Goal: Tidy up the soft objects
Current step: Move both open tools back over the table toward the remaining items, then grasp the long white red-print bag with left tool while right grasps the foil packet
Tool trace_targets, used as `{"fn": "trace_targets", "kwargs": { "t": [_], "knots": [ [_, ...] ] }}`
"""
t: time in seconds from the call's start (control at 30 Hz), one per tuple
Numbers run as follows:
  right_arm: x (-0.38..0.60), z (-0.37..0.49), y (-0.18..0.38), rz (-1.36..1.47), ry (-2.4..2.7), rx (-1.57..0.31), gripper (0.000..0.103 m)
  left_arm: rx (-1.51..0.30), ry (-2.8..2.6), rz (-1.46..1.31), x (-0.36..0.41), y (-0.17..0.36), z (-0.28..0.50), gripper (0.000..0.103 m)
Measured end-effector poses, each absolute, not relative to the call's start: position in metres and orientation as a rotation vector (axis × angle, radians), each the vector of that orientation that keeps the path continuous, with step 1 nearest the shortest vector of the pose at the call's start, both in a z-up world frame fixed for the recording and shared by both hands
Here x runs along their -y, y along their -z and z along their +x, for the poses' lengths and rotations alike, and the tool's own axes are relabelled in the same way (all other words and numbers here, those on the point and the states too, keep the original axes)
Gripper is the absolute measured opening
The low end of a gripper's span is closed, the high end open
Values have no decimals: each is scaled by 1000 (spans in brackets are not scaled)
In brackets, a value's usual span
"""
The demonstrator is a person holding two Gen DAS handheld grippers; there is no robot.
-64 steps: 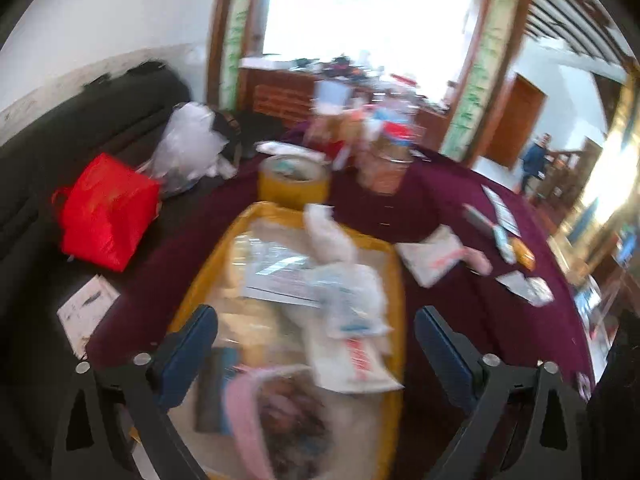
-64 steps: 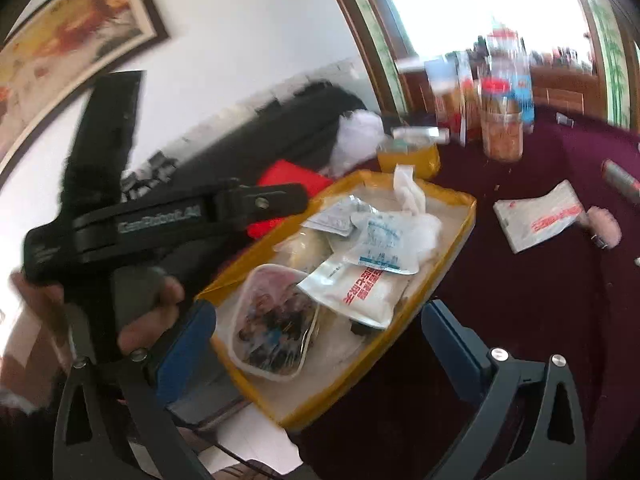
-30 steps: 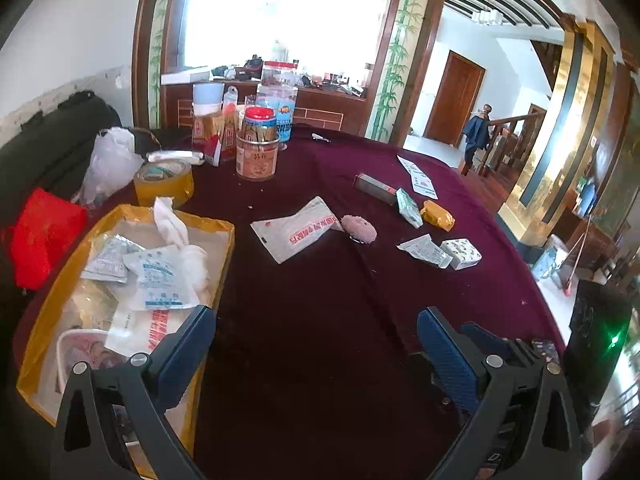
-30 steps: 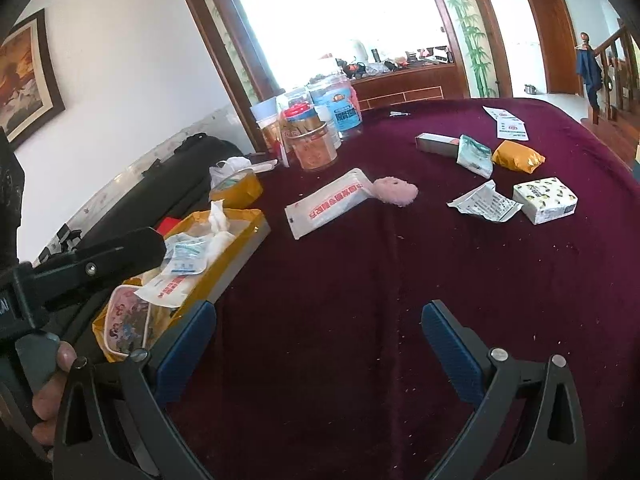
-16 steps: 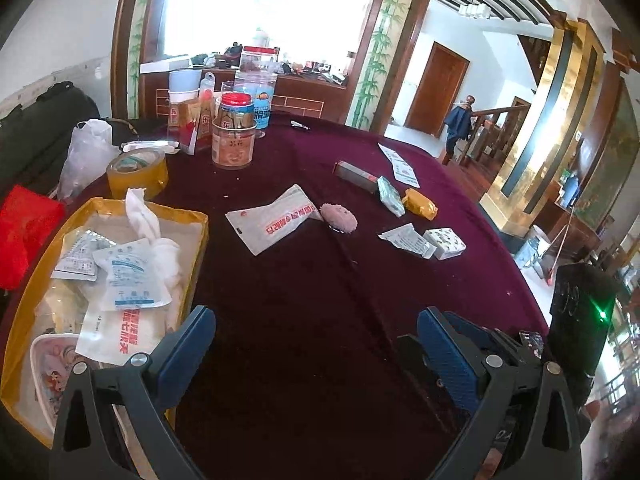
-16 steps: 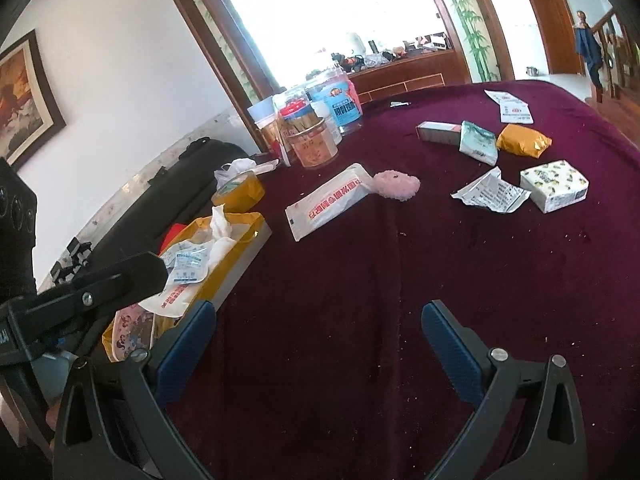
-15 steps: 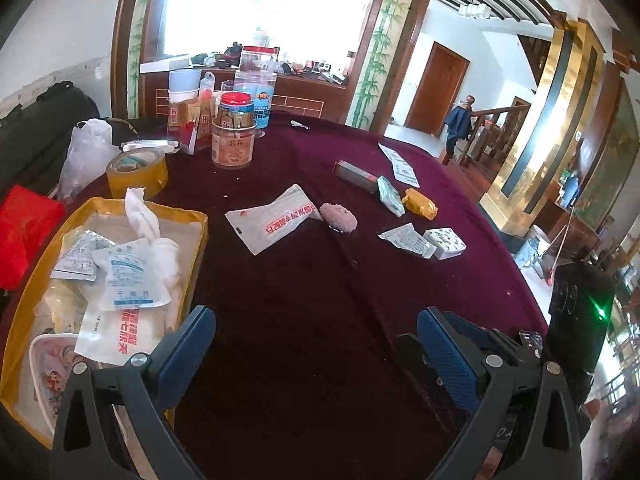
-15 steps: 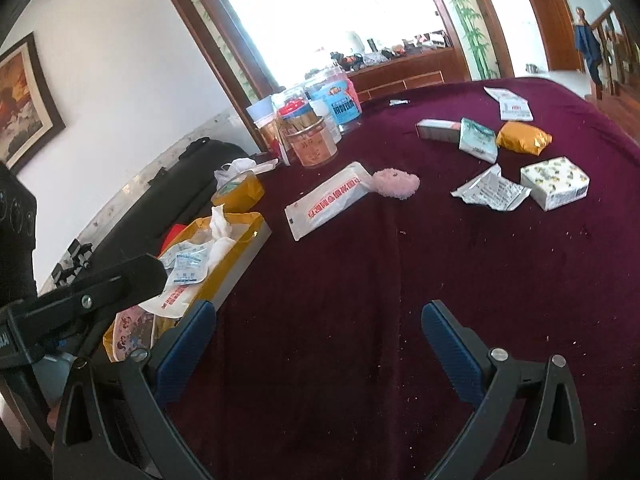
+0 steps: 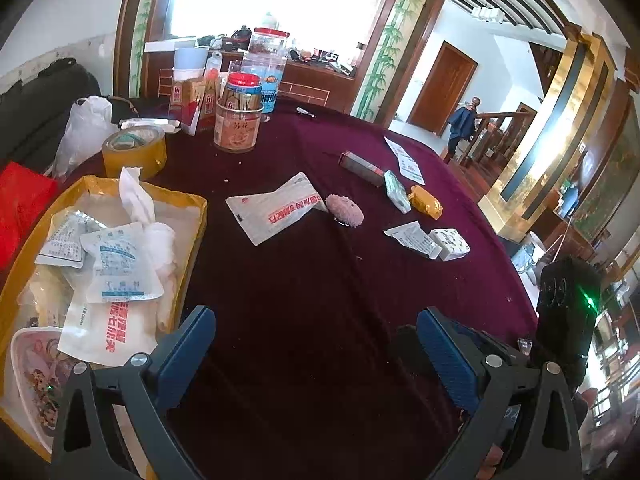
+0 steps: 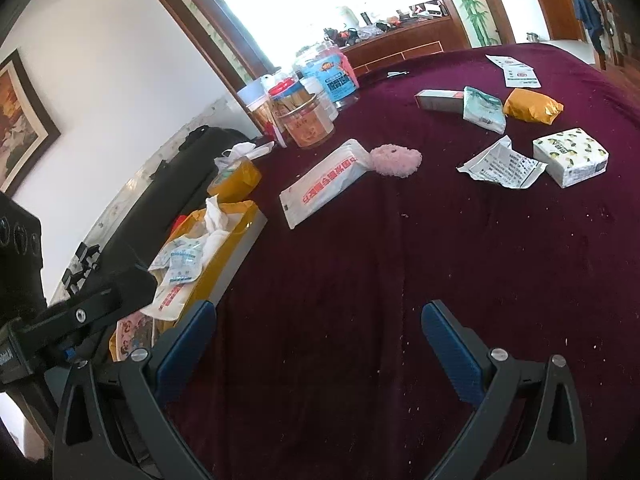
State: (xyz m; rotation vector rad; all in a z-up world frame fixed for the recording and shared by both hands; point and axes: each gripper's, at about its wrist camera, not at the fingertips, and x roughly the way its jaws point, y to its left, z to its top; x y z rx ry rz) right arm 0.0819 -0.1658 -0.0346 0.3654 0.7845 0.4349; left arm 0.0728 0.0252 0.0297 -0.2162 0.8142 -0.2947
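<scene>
A yellow tray at the left holds several white soft packets and a tissue; it also shows in the right wrist view. On the maroon tablecloth lie a white packet with red print, a pink fluffy pad, a crumpled white sachet, a patterned tissue pack, a teal pack and a yellow pack. My left gripper is open and empty above bare cloth. My right gripper is open and empty, well short of the objects.
Jars and a box and a tape roll stand at the back left. A slim box and paper leaflets lie further back. A black sofa with a red bag sits left of the table.
Both grippers have swung from over the tray to face the middle of the table. In the last half second both moved slightly forward. Both stay open and empty.
</scene>
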Motion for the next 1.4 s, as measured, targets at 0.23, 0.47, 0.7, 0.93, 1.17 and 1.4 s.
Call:
{"fn": "trace_targets", "kwargs": {
  "t": [0.23, 0.47, 0.7, 0.93, 1.17, 1.4],
  "knots": [
    [167, 95, 30, 369, -451, -785, 103, -827, 296, -222, -28, -26, 83, 102],
    [173, 118, 21, 362, -460, -797, 103, -856, 296, -251, -32, -21, 100, 102],
    [185, 153, 4, 356, -443, -775, 103, -864, 277, -257, -34, -23, 117, 101],
    [219, 197, -1, 411, -318, -770, 103, -905, 252, -257, -33, -22, 146, 101],
    [265, 215, 4, 478, -161, -805, 102, -976, 270, -212, -20, -20, 191, 101],
    [272, 225, 34, 463, -122, -856, 102, -1035, 245, -228, -20, -11, 236, 101]
  ]
}}
